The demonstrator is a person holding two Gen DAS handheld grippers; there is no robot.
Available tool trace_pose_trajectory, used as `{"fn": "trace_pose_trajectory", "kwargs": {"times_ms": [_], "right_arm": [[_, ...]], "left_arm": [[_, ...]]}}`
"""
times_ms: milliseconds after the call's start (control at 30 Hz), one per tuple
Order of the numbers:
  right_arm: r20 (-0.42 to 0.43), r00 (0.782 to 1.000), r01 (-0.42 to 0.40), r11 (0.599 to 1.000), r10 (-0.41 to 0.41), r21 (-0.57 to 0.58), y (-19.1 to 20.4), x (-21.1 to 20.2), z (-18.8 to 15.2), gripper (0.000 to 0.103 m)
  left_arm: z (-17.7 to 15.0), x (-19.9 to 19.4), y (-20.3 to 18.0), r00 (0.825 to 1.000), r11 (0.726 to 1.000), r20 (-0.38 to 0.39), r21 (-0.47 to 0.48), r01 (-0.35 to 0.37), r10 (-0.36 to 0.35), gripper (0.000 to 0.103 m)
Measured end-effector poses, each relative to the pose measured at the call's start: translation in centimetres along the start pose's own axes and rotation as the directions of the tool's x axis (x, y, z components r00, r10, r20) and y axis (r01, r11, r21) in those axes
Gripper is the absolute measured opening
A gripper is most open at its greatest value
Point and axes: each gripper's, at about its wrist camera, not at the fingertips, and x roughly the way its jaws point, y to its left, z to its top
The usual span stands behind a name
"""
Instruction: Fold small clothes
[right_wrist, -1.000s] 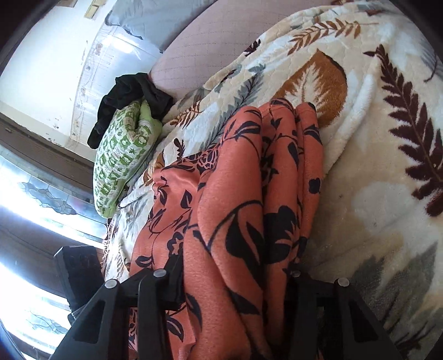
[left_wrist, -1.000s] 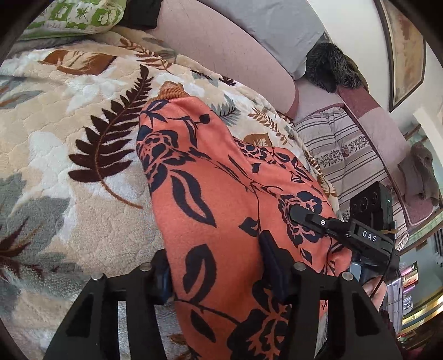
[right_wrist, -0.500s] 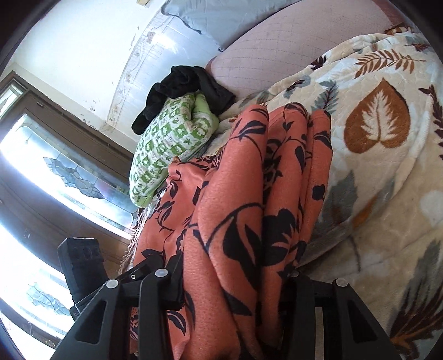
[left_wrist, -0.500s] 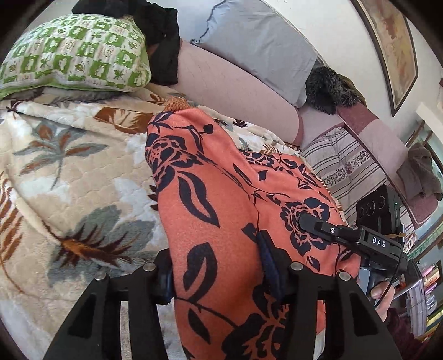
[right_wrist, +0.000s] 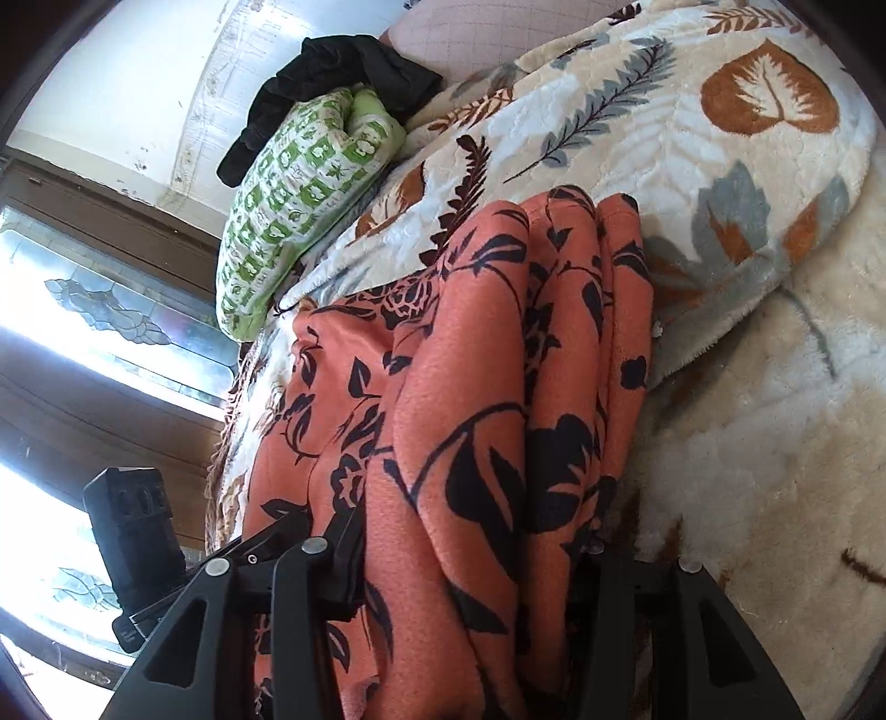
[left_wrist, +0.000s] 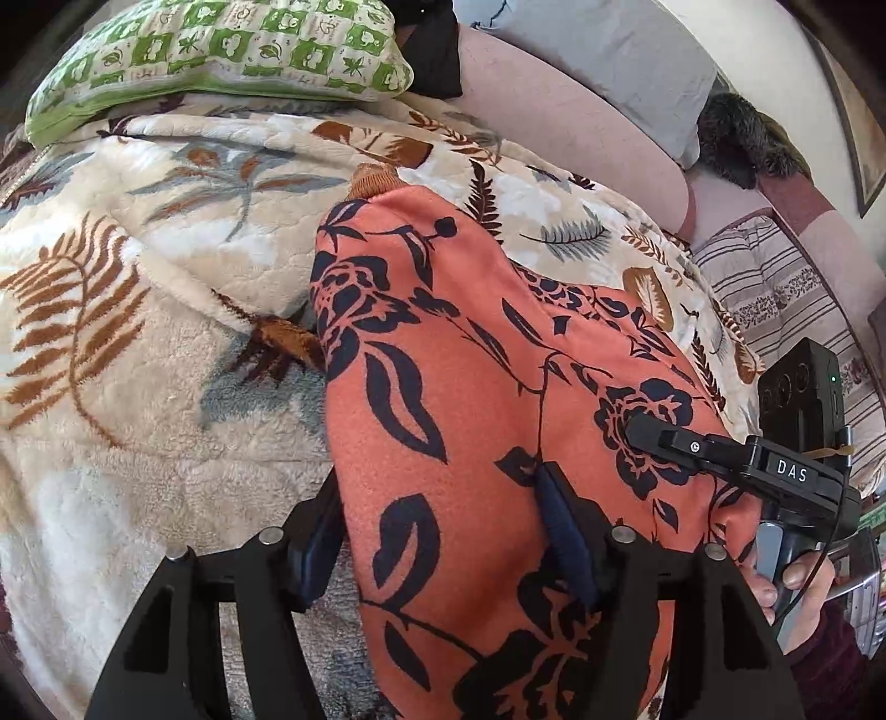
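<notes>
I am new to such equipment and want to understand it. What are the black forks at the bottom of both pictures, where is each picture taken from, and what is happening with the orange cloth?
There is no robot here. A person holds a hand tool with two jaws in each hand, and each tool has its own wide-angle camera. One picture looks along the left gripper, the other along the right gripper. The forks are the jaws. A leaf-patterned blanket covers the surface, with a green pillow behind it. The orange flowered garment lies on the blanket and sits between both pairs of jaws. Both pairs have just been opening. I cannot tell whether they still pinch it.
</notes>
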Motion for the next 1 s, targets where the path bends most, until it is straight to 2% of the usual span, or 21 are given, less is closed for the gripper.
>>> {"fn": "trace_pose_trajectory", "kwargs": {"times_ms": [100, 200, 300, 367, 500, 600, 667, 800, 933, 1000], "right_arm": [[-0.003, 0.999, 0.035, 0.999, -0.035, -0.001, 0.4, -0.7, 0.0, 0.060], [0.040, 0.995, 0.089, 0.996, -0.088, -0.021, 1.2, -2.6, -0.3, 0.062], [0.110, 0.986, 0.133, 0.990, -0.127, -0.045, 2.3, -5.7, -1.2, 0.065], [0.172, 0.971, 0.180, 0.982, -0.168, -0.061, 3.1, -8.1, -2.5, 0.065], [0.259, 0.945, 0.236, 0.964, -0.199, -0.120, 5.8, -12.3, -5.3, 0.065], [0.331, 0.920, 0.281, 0.942, -0.210, -0.184, 8.8, -15.2, -7.4, 0.067], [0.376, 0.904, 0.301, 0.929, -0.205, -0.216, 10.8, -17.0, -8.5, 0.069], [0.444, 0.876, 0.320, 0.915, -0.187, -0.245, 14.1, -20.3, -9.8, 0.070], [0.523, 0.830, 0.363, 0.900, -0.194, -0.241, 17.3, -23.4, -10.7, 0.072], [0.547, 0.816, 0.365, 0.901, -0.188, -0.235, 18.6, -24.7, -11.1, 0.074]], "left_arm": [[-0.4, -1.7, -1.1, 0.996, 0.996, 0.042, 0.024, -0.086, 0.085, 0.072], [-1.0, -4.4, -2.2, 0.972, 0.978, 0.122, 0.037, -0.207, 0.201, 0.077], [-2.5, -7.9, -2.9, 0.933, 0.954, 0.201, -0.023, -0.299, 0.297, 0.086], [-3.3, -10.1, -3.6, 0.907, 0.938, 0.239, -0.044, -0.345, 0.345, 0.086], [-4.3, -14.4, -5.5, 0.835, 0.885, 0.309, -0.056, -0.462, 0.455, 0.087], [-4.7, -17.5, -7.4, 0.784, 0.857, 0.376, -0.062, -0.511, 0.495, 0.089], [-5.0, -19.5, -8.9, 0.754, 0.843, 0.416, -0.063, -0.534, 0.508, 0.094], [-5.3, -23.1, -11.3, 0.723, 0.846, 0.484, -0.071, -0.529, 0.493, 0.096], [-5.7, -25.9, -13.4, 0.685, 0.830, 0.523, -0.081, -0.552, 0.507, 0.096], [-5.9, -27.2, -14.3, 0.670, 0.825, 0.541, -0.086, -0.558, 0.509, 0.097]]}}
